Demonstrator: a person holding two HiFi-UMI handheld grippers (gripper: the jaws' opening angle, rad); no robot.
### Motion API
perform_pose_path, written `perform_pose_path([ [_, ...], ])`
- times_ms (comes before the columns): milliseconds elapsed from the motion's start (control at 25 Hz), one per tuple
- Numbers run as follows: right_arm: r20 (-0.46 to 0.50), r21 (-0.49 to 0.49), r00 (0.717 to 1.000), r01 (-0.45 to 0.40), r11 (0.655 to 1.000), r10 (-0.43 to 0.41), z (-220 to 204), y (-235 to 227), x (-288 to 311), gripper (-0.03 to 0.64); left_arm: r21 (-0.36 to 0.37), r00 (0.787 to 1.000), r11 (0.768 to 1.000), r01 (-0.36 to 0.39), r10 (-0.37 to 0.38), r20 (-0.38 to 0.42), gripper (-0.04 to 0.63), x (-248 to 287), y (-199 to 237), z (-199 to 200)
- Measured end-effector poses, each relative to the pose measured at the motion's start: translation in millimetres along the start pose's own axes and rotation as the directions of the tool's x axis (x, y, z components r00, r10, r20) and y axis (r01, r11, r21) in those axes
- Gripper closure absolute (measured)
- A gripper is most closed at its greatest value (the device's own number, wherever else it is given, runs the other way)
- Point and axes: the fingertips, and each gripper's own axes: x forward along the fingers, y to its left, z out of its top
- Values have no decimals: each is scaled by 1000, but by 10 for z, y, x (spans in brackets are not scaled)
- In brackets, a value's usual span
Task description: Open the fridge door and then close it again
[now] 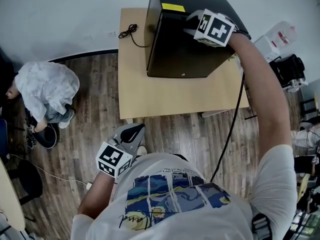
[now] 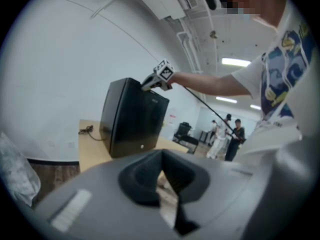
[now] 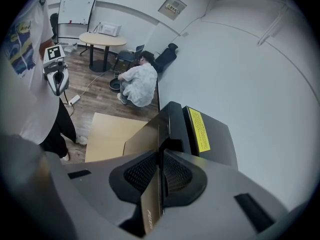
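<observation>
The right gripper [image 1: 192, 24] [image 3: 160, 171] is clenched on the top edge of the fridge door [image 1: 185, 49] [image 3: 145, 139], the thin panel running straight between its 2 ribbed pads. The black fridge [image 1: 210, 4] [image 2: 132, 116] stands on a wooden table [image 1: 165, 96] just below and ahead of that gripper. A yellow label [image 1: 173, 7] [image 3: 199, 130] lies on the fridge's top, just right of the jaws in the right gripper view. A black cord [image 1: 129, 32] sits coiled on the table to the far side of the fridge, well away from both grippers. The left gripper [image 1: 134, 133] [image 2: 162, 176] hangs low beside the person's torso, off the table's near edge, its jaws closed tip to tip with nothing between them. A thin black cable [image 1: 230, 134] drops along the outstretched right arm. On the wooden floor [image 1: 90, 134], well to the left of the left gripper, a crouching person [image 1: 45, 91] [image 3: 139, 84] bends over something dark. Beyond that person, the right gripper view shows 1 round table [image 3: 102, 38] and a whiteboard [image 3: 79, 6]. Small figures [image 2: 235, 134] stand far off in the left gripper view. The gripper's marker cube hides where the jaws meet the door in the head view, and no view settles whether the door is sealed or cracked open.
</observation>
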Motion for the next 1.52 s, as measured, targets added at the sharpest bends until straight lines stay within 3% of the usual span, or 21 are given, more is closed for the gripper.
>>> perform_pose_path([
  [440, 13, -16, 997, -70, 997, 70, 17, 183, -141, 575, -16, 1000, 1000, -16, 16, -1, 586, -50, 43, -35],
  [1080, 73, -116, 992, -92, 989, 100, -101, 920, -652, 568, 34, 994, 994, 108, -107, -28, 586, 256, -385, 11],
  [1520, 125, -232, 984, -94, 968, 125, -326, 1360, -1030, 563, 30, 990, 990, 139, -139, -25, 586, 663, -791, 122],
])
